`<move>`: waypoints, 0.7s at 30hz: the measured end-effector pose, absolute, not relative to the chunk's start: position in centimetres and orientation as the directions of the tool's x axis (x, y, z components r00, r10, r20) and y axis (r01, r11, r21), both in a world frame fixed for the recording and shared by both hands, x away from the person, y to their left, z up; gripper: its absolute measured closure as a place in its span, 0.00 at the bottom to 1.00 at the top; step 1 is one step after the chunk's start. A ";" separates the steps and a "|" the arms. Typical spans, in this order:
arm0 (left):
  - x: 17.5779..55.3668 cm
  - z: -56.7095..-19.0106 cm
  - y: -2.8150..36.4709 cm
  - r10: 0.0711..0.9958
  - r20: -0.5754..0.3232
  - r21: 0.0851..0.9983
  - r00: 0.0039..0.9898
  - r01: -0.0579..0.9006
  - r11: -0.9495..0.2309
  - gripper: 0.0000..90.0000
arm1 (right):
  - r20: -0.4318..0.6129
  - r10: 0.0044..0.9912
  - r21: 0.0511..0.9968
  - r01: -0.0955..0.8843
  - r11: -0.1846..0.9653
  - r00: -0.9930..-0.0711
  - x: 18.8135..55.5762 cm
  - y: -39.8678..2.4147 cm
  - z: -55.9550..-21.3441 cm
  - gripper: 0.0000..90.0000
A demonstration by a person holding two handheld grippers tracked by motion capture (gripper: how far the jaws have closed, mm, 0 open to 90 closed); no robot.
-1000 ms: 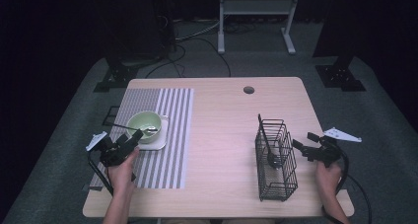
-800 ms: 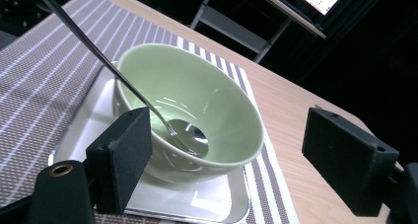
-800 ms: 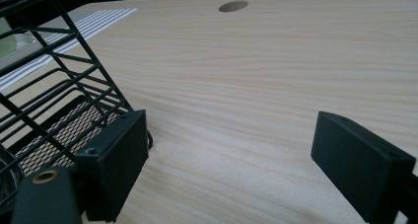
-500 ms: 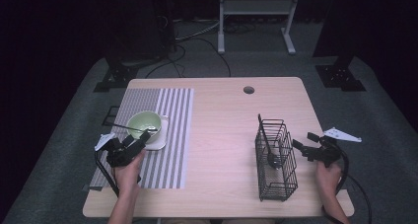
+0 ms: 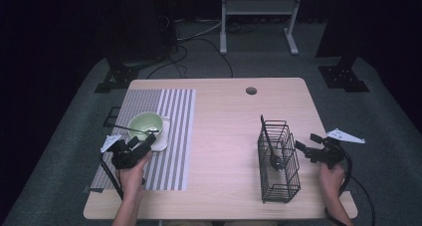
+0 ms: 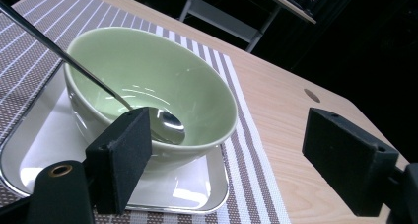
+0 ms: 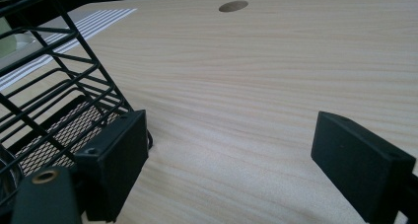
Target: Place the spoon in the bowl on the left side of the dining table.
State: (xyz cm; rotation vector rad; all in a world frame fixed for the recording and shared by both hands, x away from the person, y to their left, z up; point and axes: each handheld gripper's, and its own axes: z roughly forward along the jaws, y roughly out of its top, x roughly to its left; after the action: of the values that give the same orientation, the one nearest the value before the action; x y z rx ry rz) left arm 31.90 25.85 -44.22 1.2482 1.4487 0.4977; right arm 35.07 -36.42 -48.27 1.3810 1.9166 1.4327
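High view: the left gripper [image 5: 142, 145] sits at about 5 o'clock of the green bowl [image 5: 144, 124], jaws spread and holding nothing. The bowl stands on a white tray [image 5: 163, 139] on the striped mat [image 5: 174, 136], with a spoon [image 5: 130, 129] in it. The right gripper [image 5: 304, 149] hovers at 3 o'clock of the wire basket [image 5: 278, 161], which holds a dark utensil [image 5: 268, 141].

Left gripper view: wide-open jaws frame the bowl's near side; the spoon's head [image 6: 167, 123] rests inside against the wall.

Right gripper view: jaws wide apart over bare table [image 7: 276, 86], basket [image 7: 54, 100] at 9 o'clock.
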 end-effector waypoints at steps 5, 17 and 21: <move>31.9 -44.4 25.5 0.880 -0.445 0.840 0.169 0.420 0.344 0.20 | 0.244 0.860 0.879 0.477 -0.002 -0.447 35.1 -36.4 -48.3 0.15; 31.8 -44.6 24.5 0.886 -0.420 0.849 0.195 0.430 0.308 0.18 | 0.244 0.860 0.879 0.477 0.000 -0.449 35.0 -36.4 -48.3 0.15; 31.7 -44.7 24.1 0.888 -0.411 0.852 0.206 0.434 0.293 0.18 | 0.245 0.860 0.878 0.478 0.000 -0.449 35.0 -36.4 -48.3 0.15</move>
State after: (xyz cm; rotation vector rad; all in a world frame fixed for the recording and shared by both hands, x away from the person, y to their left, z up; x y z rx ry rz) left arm 31.73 24.09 -44.70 1.3214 1.4116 0.4980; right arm 35.03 -36.41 -48.27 1.3808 1.9187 1.4340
